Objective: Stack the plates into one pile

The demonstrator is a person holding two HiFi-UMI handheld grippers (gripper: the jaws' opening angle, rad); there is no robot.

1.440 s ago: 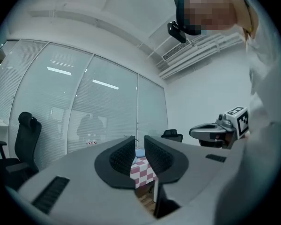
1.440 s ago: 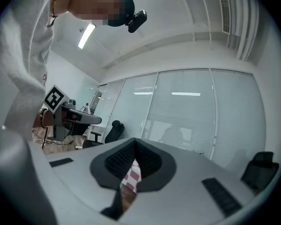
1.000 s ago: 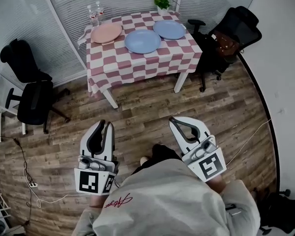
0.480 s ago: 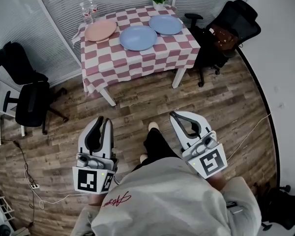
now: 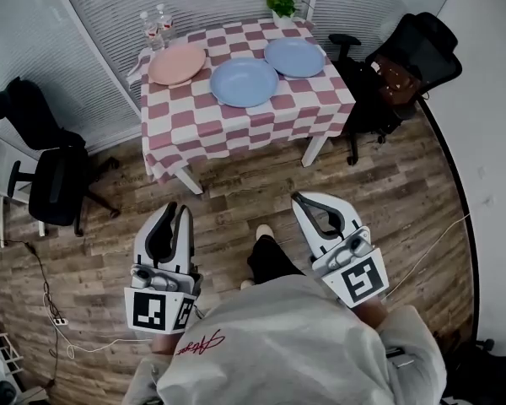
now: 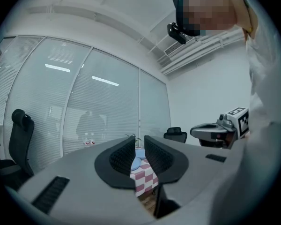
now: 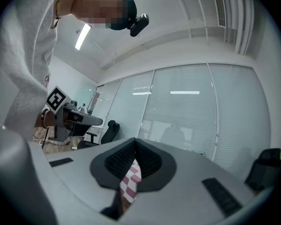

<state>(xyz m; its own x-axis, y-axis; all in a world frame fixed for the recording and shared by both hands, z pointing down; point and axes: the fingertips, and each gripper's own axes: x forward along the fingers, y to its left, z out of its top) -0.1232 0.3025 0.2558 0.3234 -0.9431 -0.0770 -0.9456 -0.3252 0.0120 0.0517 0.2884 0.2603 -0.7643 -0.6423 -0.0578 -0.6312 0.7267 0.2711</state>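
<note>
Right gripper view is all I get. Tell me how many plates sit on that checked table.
Observer: Three on the table, side by side, none stacked: a pink plate, a blue plate and a second blue plate.
Operator: Give me the left gripper's state.
Observer: Left gripper: jaws slightly apart, nothing between them.
Operator: Report anything else on the table.
Observer: Two bottles and a plant at its far edge.
</note>
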